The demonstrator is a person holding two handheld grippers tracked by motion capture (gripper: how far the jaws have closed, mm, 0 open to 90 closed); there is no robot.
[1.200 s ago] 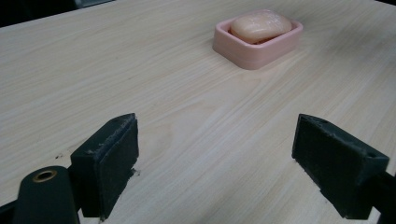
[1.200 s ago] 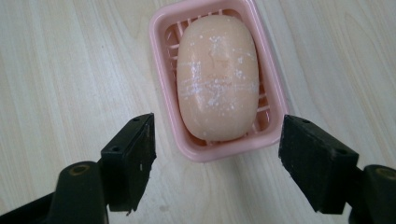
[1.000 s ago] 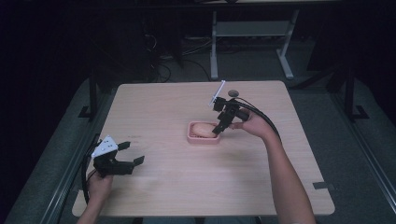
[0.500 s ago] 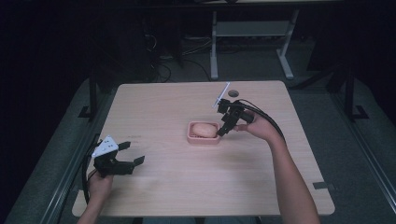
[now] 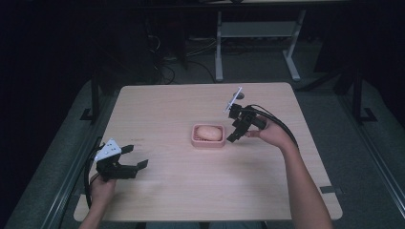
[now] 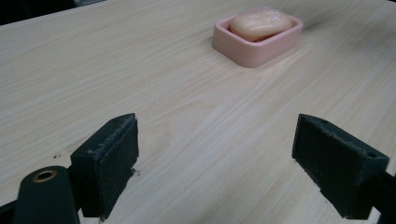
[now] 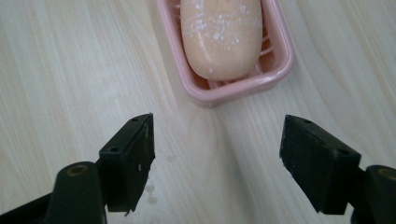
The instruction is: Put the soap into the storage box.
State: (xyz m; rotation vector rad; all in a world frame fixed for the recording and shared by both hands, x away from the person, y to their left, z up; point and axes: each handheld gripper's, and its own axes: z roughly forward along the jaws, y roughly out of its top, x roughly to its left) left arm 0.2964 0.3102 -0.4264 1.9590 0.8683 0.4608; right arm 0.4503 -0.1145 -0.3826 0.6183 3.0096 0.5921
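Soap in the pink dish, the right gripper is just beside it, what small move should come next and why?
Probably draw the right gripper a little further back from the dish. The soap already lies inside it, and the gripper's jaws have just been opening with nothing between them, standing on the near side of the dish. The left gripper rests open, far off by the table edge.

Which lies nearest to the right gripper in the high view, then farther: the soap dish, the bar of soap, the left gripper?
1. Soap dish: just left of the right gripper.
2. Bar of soap: inside the dish.
3. Left gripper: at the table's near left edge.
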